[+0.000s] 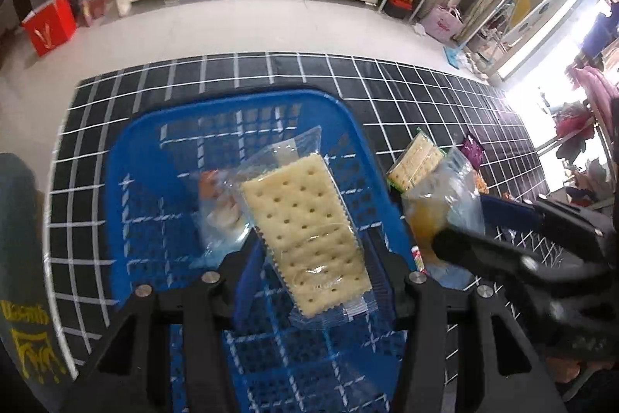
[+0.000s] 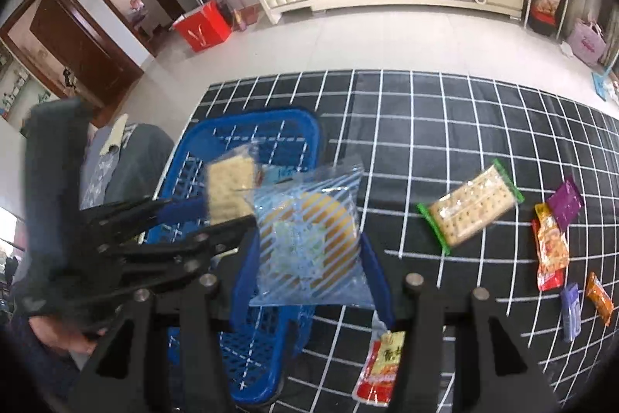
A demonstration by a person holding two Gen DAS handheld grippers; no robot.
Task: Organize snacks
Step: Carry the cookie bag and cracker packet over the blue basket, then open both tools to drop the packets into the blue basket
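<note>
Your left tongs (image 1: 309, 281) are clamped on a clear-wrapped cracker pack (image 1: 305, 231), holding it tilted over the blue basket (image 1: 154, 126); its wrapper print is too faint to read. In the basket, under that pack, lies another clear-wrapped snack (image 1: 220, 208), blurred. Your right tongs (image 2: 305, 277) grip a clear bag (image 2: 309, 239) with pale blue stripes and something yellow inside, held above the basket's right rim; no writing on it can be made out. The basket sits at the left end of the bench (image 2: 445, 126), which wears a black cloth with a white grid. Toward the right edge lie a green-ended cracker pack (image 2: 470, 208), a purple packet (image 2: 565, 202), a red-and-orange packet (image 2: 551, 250), a small lilac packet (image 2: 570, 310) and an orange packet (image 2: 599, 297), all close together and their labels too small to read. Near the front edge, just right of the basket, lies a red-and-yellow packet (image 2: 381, 370) with Chinese characters that are not legible. At the left edge of the left wrist view, a dark sleeve (image 1: 23, 297) carries yellow lettering, unreadable.
</note>
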